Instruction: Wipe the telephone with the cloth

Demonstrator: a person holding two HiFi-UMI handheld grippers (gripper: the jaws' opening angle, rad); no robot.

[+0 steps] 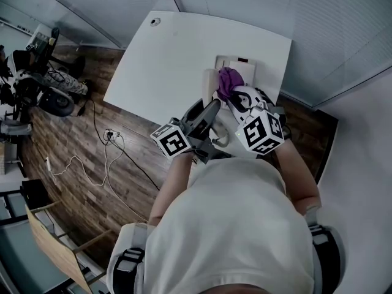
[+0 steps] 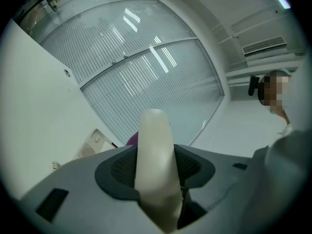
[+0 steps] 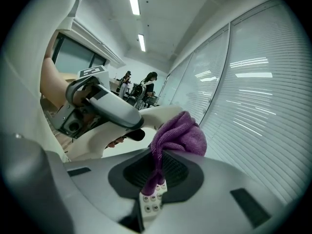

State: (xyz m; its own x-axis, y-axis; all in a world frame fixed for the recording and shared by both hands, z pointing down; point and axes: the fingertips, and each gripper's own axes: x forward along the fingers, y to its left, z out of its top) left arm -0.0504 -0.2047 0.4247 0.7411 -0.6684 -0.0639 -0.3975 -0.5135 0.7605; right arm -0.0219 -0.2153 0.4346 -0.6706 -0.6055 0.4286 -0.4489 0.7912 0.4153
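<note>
The cream telephone handset is clamped upright in my shut left gripper. In the head view this gripper lifts the handset above the phone base on the white table. My right gripper is shut on a bunched purple cloth. The cloth rests against the handset's upper end. In the head view the right gripper is just right of the left one. A bit of keypad shows below the cloth between the right jaws.
The white table has a small round cap at its far left corner. Glass partition walls run close behind and beside it. Cables lie on the wooden floor, and equipment stands at far left.
</note>
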